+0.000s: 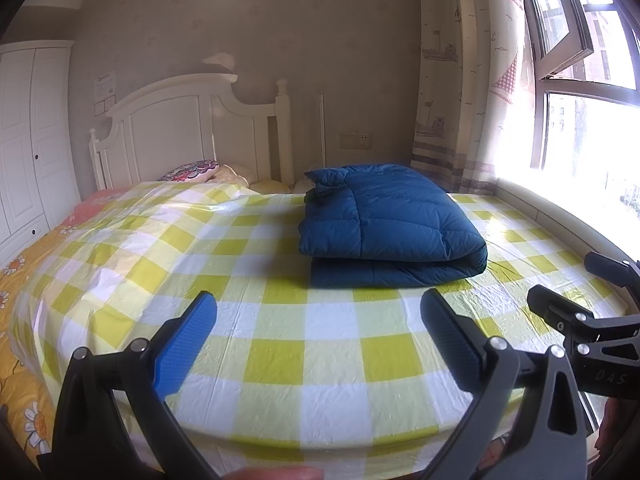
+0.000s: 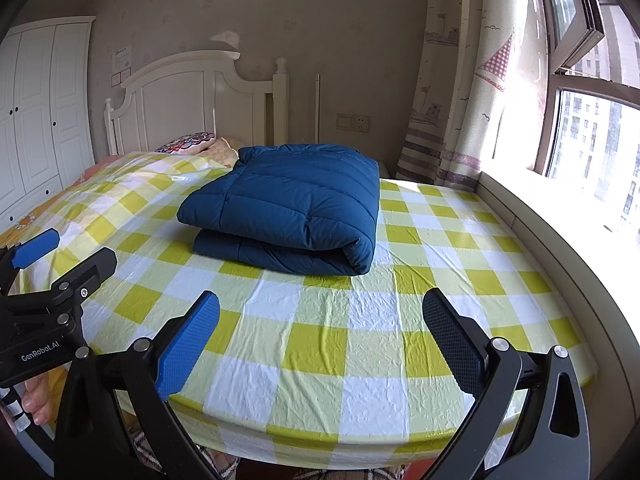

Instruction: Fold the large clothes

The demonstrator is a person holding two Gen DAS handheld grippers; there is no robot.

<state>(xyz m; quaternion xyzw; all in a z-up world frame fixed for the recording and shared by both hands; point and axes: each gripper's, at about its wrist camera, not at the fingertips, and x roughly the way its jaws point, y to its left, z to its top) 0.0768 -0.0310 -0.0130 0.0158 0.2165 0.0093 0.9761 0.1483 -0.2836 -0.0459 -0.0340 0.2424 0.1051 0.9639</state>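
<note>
A dark blue quilted down jacket [image 1: 384, 224] lies folded into a thick rectangle on the yellow-and-white checked sheet [image 1: 280, 320] of the bed; it also shows in the right wrist view [image 2: 292, 208]. My left gripper [image 1: 320, 340] is open and empty above the foot of the bed, well short of the jacket. My right gripper [image 2: 320, 340] is open and empty too, at the same distance. The right gripper shows at the right edge of the left wrist view [image 1: 568, 284], and the left gripper at the left edge of the right wrist view [image 2: 68, 256].
A white headboard [image 1: 180, 128] with pillows [image 1: 192, 170] stands at the far end. A white wardrobe [image 1: 28, 136] is on the left. A window sill [image 2: 560, 216], curtain [image 2: 460, 80] and open window are on the right. An orange flowered quilt [image 1: 16, 272] lies under the sheet's left side.
</note>
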